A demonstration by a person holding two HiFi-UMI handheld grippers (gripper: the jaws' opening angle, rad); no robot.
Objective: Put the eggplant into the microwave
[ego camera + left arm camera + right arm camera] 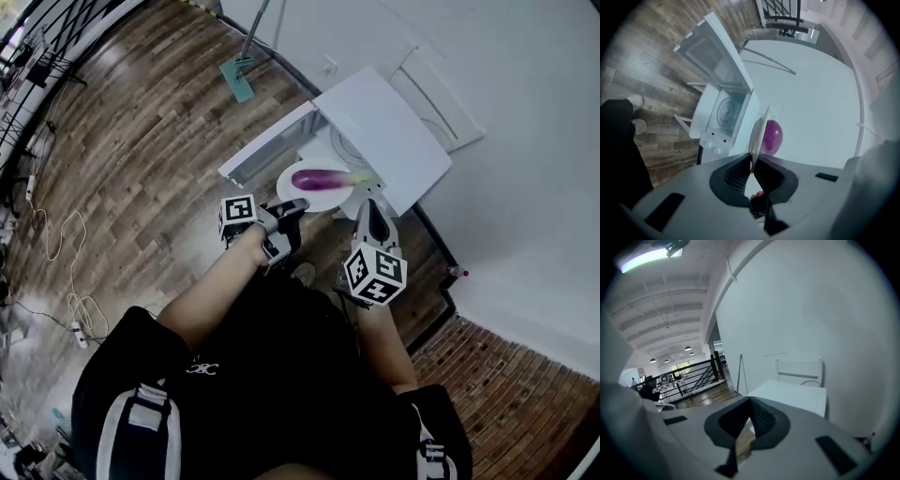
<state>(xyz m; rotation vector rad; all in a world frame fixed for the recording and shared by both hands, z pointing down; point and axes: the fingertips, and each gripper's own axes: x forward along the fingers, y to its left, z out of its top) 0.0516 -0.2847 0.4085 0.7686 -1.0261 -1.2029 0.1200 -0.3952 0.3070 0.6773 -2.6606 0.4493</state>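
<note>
The white microwave (375, 131) stands on the wooden floor (141, 169) against a white wall (525, 75), and its door (267, 145) is swung wide open. The left gripper view shows the glass turntable (726, 110) inside. Just in front of the microwave's open front, and outside it, a white plate (314, 199) is held off the floor. The purple eggplant (323, 178) lies across the plate, its green stem end toward the microwave's far side. The left gripper (296, 206) has its jaws closed on the plate's near rim. In its own view the rim (757, 136) runs edge-on between the pinched pads, and the eggplant (771, 136) bulges just behind it. The right gripper (372, 208) hangs beside the plate, near the microwave's front corner. Its jaws are together at the tips with nothing between them, and they point over the microwave's flat top (792, 397). Behind the microwave a white chair (799, 373) leans on the wall, and a flat mop (239, 75) stands farther along it.
</note>
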